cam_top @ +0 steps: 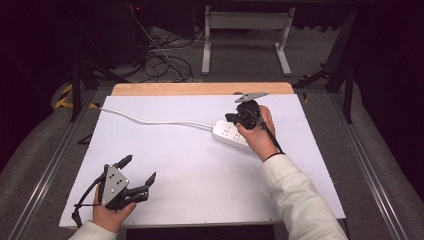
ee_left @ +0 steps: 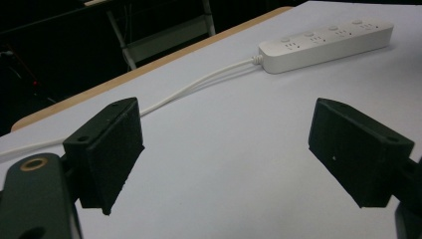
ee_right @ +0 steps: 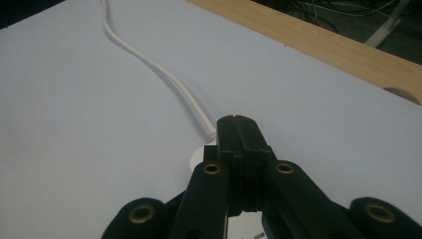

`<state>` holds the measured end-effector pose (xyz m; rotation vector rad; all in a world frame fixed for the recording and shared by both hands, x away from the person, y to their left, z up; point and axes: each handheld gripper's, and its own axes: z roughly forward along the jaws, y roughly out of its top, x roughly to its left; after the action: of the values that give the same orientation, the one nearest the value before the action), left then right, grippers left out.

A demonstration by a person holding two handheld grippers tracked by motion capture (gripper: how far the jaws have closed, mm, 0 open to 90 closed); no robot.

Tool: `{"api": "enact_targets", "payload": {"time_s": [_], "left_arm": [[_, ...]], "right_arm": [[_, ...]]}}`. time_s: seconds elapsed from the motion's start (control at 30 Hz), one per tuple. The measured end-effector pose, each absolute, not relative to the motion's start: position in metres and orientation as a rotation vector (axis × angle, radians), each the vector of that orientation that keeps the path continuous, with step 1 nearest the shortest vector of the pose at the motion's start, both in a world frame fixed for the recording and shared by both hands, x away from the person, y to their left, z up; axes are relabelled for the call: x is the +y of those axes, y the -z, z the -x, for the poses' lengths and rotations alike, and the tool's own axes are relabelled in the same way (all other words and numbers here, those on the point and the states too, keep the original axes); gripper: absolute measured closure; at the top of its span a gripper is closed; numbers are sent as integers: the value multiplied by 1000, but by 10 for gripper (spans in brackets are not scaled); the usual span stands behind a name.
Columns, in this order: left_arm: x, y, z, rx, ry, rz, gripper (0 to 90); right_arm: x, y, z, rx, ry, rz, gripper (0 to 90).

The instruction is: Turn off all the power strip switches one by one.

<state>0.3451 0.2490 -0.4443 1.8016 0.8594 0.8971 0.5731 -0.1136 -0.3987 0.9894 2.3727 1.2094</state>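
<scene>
Left gripper (cam_top: 131,176): near worktop (cam_top: 190,170) edge, jaws spread wide, empty, apparently parked in reserve. Right gripper (cam_top: 239,116): jaws pressed together, nothing between, poised over power strip (ee_left: 326,44), likely for pressing its switches. Strip lies flat, far right; white cable (cam_top: 150,121) trails leftward.

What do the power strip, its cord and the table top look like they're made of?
Power strip: looks like smooth white moulded plastic with a slight sheen and rounded corners. Cord: white and flexible, likely rubber or vinyl sheathing, since it lies in loose curves. Table top: matte white surface, probably laminate or a sheet, with a pale wood-look strip along the far edge.
</scene>
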Motion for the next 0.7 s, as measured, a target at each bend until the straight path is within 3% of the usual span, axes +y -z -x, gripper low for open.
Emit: {"api": "enact_targets", "payload": {"time_s": [0.47,0.7], "left_arm": [[249,444,-345,863,-896,-1798,146],[250,443,-344,867,-895,-1793,146]], "right_arm": [[-120,381,-554,2363,-1267,-920,727],[-128,368,-537,2337,-1305,-874,578]]}}
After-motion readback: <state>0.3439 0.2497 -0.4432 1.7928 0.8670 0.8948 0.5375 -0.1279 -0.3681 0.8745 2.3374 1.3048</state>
